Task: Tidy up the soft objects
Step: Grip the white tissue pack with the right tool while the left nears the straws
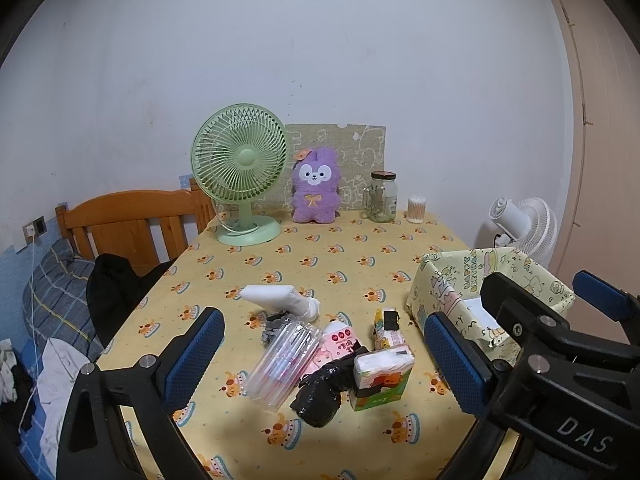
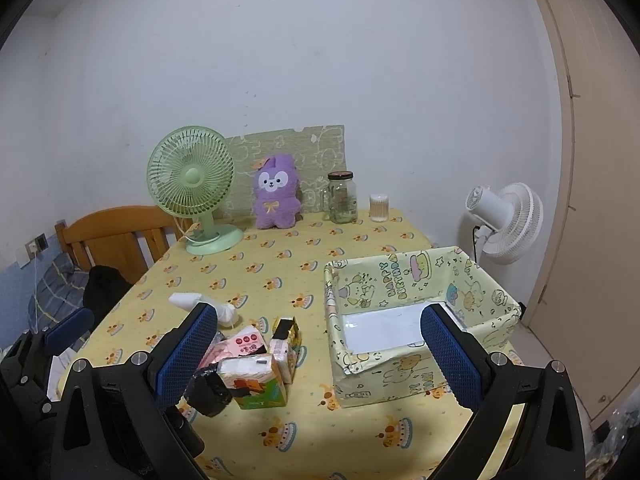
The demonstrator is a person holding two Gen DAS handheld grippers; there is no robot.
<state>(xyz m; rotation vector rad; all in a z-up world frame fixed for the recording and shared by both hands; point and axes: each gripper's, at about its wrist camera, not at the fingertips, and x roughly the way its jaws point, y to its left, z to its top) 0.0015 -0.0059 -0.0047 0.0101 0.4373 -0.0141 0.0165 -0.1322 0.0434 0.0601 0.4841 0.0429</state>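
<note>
A pile of soft items lies on the yellow tablecloth: a white sock [image 1: 280, 298], a clear plastic pack [image 1: 282, 360], a pink tissue pack [image 1: 340, 338], a black bag [image 1: 320, 394], a green tissue pack [image 1: 382, 376] and a small yellow pack [image 1: 386, 326]. A paper-covered box [image 2: 420, 320] stands to the right, holding only a white sheet. My left gripper [image 1: 324, 360] is open above the pile. My right gripper [image 2: 320, 356] is open between the pile and the box, holding nothing. The green tissue pack [image 2: 256, 380] and sock [image 2: 204, 304] also show in the right wrist view.
At the table's far edge stand a green fan [image 1: 242, 176], a purple plush rabbit [image 1: 316, 186], a glass jar [image 1: 381, 196] and a cotton swab tub [image 1: 416, 210]. A wooden bed headboard [image 1: 132, 220] is to the left, a white fan [image 2: 504, 220] to the right.
</note>
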